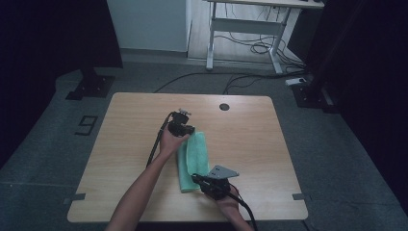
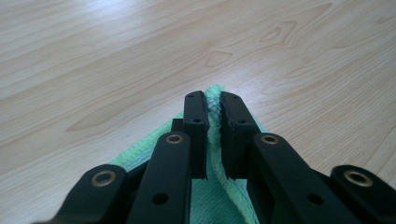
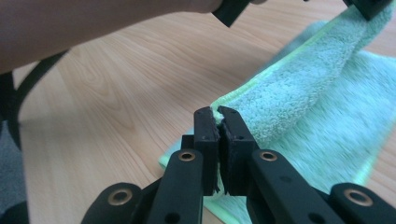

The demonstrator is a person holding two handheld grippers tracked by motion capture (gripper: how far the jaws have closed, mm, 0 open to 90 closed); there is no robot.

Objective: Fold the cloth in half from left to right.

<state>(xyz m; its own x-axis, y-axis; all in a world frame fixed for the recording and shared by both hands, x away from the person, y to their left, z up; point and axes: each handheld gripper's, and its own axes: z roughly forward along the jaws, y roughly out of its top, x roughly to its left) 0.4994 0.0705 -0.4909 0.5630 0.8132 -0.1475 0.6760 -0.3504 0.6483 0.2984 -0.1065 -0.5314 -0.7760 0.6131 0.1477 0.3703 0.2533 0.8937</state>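
Pinching towel (image 3: 299, 79) edge, right tool (image 3: 218, 112) clamps corner.

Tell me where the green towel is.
In the high view the green towel lies folded mid-table, between the left claw and the right claw, each pinching an end.

A wooden table (image 1: 250, 144) stands on grey floor (image 1: 346, 144).

black tongs (image 2: 213, 105), brass rivets, trailing cables
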